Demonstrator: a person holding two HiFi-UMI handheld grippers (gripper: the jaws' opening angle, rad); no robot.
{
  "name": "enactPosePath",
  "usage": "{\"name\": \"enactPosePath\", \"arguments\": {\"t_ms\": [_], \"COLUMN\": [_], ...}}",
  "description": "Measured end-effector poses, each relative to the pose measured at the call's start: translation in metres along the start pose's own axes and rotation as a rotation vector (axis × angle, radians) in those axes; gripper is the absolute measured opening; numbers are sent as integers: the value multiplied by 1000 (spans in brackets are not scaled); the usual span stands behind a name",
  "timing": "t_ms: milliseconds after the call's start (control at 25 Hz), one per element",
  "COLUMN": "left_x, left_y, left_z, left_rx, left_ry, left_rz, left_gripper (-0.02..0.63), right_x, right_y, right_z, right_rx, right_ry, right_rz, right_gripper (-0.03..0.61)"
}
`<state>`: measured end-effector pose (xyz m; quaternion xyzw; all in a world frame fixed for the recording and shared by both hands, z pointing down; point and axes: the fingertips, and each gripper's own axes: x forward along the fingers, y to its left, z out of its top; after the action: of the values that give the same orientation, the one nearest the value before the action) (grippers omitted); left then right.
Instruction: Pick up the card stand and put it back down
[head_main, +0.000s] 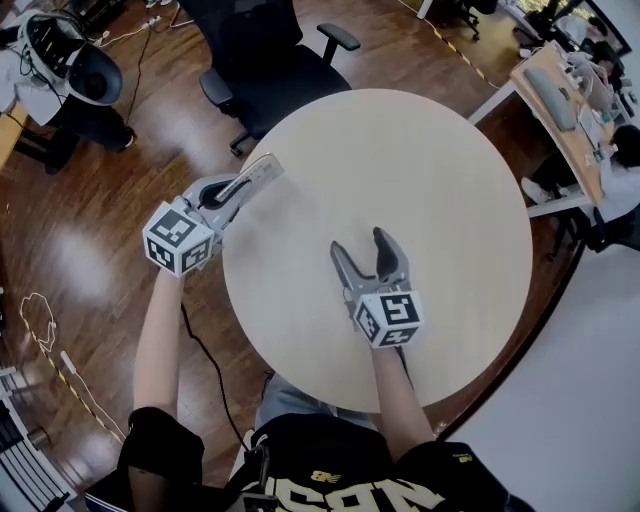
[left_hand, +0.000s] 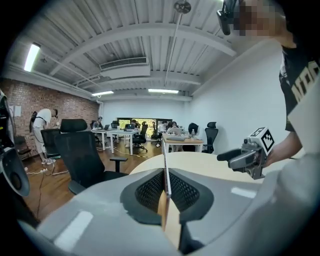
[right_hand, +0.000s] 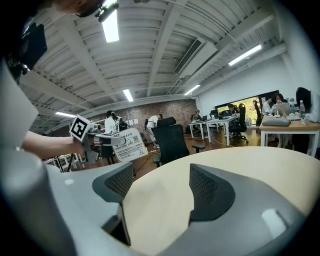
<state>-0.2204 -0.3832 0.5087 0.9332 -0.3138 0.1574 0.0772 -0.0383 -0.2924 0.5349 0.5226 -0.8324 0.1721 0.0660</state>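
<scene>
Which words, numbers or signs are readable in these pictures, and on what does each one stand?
Card stand in the left gripper: printed lines and a QR code, too small to read.
Marker cubes: square patterns only, no words.
Black shirt: large letters, cut off, unreadable.

Open-plan office in a loft-style hall.
Rows of desks (left_hand: 117, 132) with people sitting at them stand at the far end. Black swivel office chairs (left_hand: 80, 150) are near a round pale table (head_main: 430, 180). The floor (head_main: 80, 250) is of glossy dark wood, and some loose cables (head_main: 45, 330) lie on it. One wall (left_hand: 50, 102) is of bare red brick, the others are white. Long tube lights (left_hand: 162, 91) hang under a white ceiling (left_hand: 125, 40) with open beams.
</scene>
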Motion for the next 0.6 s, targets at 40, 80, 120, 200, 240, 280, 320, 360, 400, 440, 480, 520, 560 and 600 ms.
{"name": "enactPosePath", "arguments": {"t_ms": [40, 80, 120, 200, 240, 280, 320, 360, 400, 440, 480, 520, 560, 600], "left_x": [9, 18, 27, 46, 56, 66, 74, 83, 92, 101, 110, 119, 127, 135], "left_y": [3, 4, 6, 9, 10, 11, 12, 12, 11, 9, 6, 3, 1, 0], "left_z": [-4, -8, -12, -22, -28, -34, -41, -48, -55, -62, -69, -75, -80, -83], "left_rx": [-2, -7, -14, -23, -24, -24, -24, -25, -29, -35, -44, -58, -72, -83], "left_ry": [8, 15, 21, 35, 45, 57, 70, 83, 95, 105, 114, 120, 124, 124], "left_rz": [-24, -50, -78, -136, -165, -193, -221, -247, -274, -301, -330, -357, -382, -402], "left_gripper": [15, 17, 17, 17, 15, 17, 17, 17, 17, 17, 17, 17, 17, 17], "right_x": [3, 6, 9, 17, 21, 25, 28, 31, 33, 35, 36, 37, 38, 41], "right_y": [-2, -4, -6, -10, -11, -12, -12, -12, -12, -14, -16, -17, -19, -19], "right_z": [-2, -5, -8, -14, -17, -20, -23, -26, -29, -33, -37, -42, -45, -47], "right_rx": [2, 5, 7, 9, 9, 10, 11, 12, 13, 16, 21, 29, 39, 50], "right_ry": [4, 9, 13, 20, 23, 25, 28, 32, 36, 41, 47, 53, 57, 58], "right_rz": [3, 6, 11, 23, 30, 36, 42, 46, 48, 48, 46, 44, 42, 42], "right_gripper": [357, 357, 356, 357, 356, 356, 357, 356, 356, 356, 356, 356, 356, 356]}}
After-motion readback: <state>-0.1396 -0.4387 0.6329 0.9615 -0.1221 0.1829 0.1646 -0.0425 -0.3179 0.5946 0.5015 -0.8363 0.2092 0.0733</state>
